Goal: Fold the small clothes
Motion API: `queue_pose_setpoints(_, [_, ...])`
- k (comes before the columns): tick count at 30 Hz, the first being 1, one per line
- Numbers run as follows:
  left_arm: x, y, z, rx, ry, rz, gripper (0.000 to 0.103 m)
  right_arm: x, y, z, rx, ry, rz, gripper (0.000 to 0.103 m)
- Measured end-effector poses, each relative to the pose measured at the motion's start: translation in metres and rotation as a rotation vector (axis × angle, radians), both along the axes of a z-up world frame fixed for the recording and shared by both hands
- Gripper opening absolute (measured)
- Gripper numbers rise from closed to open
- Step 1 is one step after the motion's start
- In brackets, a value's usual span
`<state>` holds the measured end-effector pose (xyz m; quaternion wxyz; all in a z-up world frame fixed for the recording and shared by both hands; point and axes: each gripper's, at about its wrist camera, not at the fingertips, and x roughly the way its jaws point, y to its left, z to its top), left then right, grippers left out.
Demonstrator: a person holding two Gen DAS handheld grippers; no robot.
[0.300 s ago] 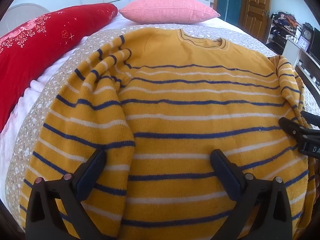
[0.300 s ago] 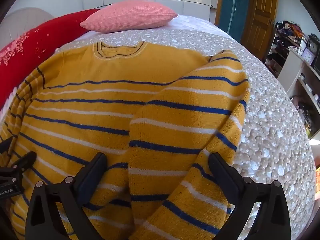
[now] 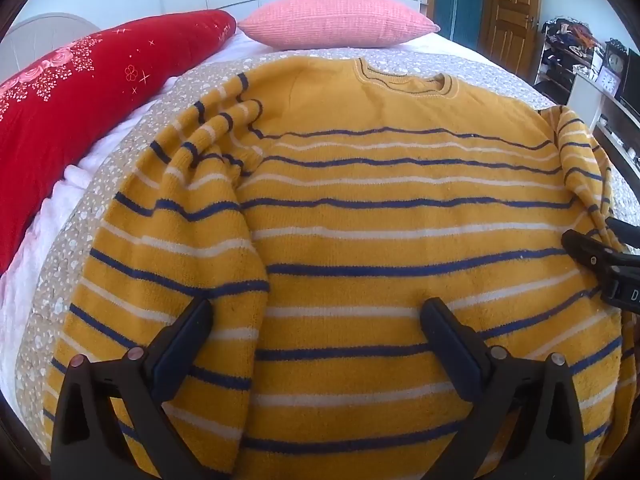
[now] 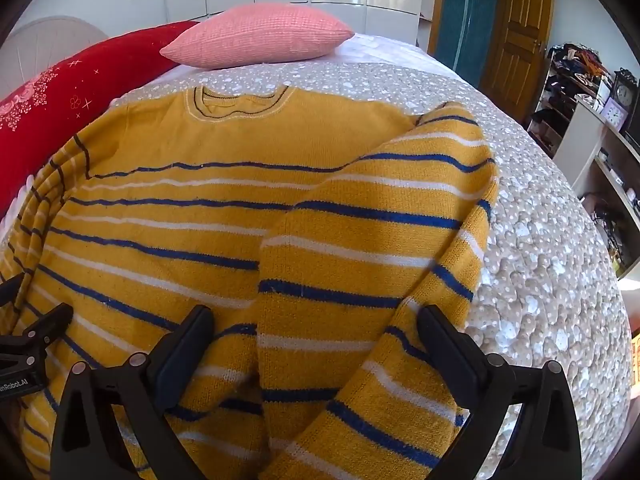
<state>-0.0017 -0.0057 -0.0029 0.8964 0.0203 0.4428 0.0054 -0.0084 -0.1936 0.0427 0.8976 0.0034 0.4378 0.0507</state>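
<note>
A yellow sweater with navy and white stripes lies flat on the bed, collar away from me; it also shows in the right wrist view. Its left sleeve is folded in over the body. Its right sleeve is folded in as well. My left gripper is open above the lower left part of the sweater, holding nothing. My right gripper is open above the folded right sleeve, holding nothing. Each gripper shows at the edge of the other's view, the right one and the left one.
The sweater lies on a beige dotted bedspread. A pink pillow and a red pillow lie at the head of the bed. A wooden door and cluttered shelves stand to the right.
Both grippers have shifted very slightly; the sweater and its sleeves lie as before.
</note>
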Motion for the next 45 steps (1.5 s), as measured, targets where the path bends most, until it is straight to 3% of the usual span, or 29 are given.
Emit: queue_pose_setpoints(45, [-0.004, 0.003, 0.004, 0.000, -0.019, 0.000, 0.103, -0.002, 0.008, 0.001, -0.005, -0.011, -0.017, 0.103])
